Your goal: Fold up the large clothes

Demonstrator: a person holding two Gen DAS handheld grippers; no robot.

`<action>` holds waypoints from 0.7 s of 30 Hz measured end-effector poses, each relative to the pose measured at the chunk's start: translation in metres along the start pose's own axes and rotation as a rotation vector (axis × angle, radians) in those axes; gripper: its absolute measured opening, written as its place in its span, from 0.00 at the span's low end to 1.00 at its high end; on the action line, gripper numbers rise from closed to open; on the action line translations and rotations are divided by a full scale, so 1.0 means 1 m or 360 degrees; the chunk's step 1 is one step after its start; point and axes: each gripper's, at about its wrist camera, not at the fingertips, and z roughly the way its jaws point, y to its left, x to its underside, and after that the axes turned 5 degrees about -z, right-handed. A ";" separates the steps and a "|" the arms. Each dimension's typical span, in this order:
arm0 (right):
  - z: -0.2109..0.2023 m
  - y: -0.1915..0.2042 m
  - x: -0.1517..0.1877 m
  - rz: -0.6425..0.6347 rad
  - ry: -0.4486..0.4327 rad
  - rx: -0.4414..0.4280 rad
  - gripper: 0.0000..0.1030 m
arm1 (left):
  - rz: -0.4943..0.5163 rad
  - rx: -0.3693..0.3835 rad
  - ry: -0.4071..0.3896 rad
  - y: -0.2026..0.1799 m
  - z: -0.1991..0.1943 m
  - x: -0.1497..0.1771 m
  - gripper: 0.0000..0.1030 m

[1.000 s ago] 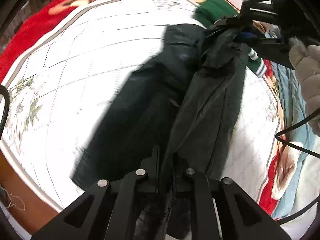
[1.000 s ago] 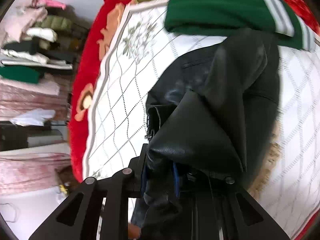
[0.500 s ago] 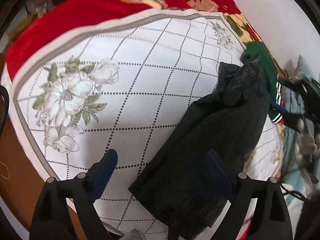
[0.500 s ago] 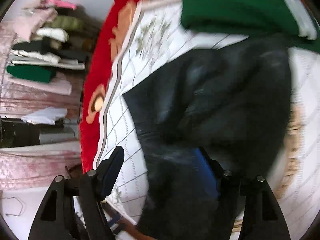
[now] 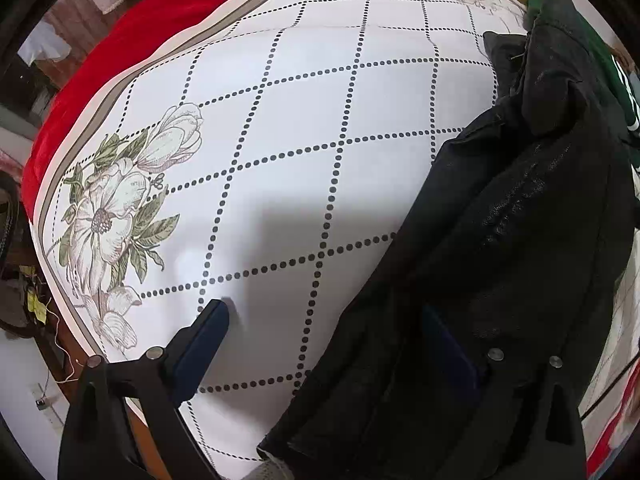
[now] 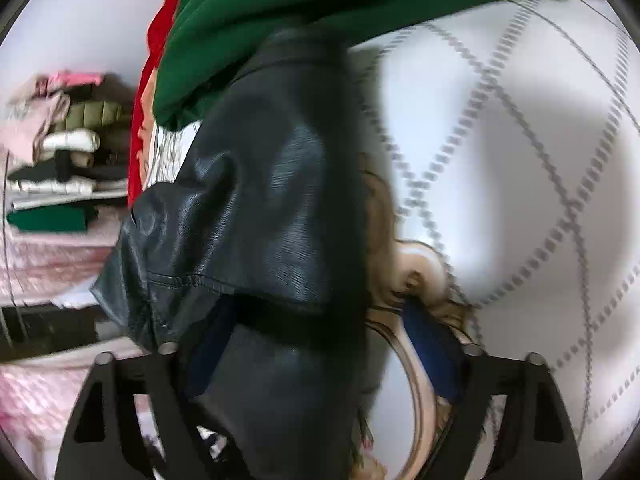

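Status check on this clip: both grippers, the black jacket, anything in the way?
Left gripper opening, gripping nothing. Right gripper opening, pads clear. Black jacket lying on the bedspread. Green garment touches its far end.

On the bed (image 5: 320,140) a quilt (image 5: 360,100) lies spread, and a leather jacket (image 5: 500,260) lies on its right part, running from the near edge to the far right. At the far end of the jacket a knitted sweater (image 6: 320,0) lies on the quilt, with the jacket's end against it. Beyond the bed's left edge, in the right wrist view, stands a pile of folded clothes (image 6: 64,152), well apart from the jacket.
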 end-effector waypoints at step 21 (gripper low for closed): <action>-0.136 -0.127 0.259 0.0816 -0.0049 0.0150 0.38 | 0.0135 -0.0179 -0.0122 0.023 -0.062 -0.037 0.96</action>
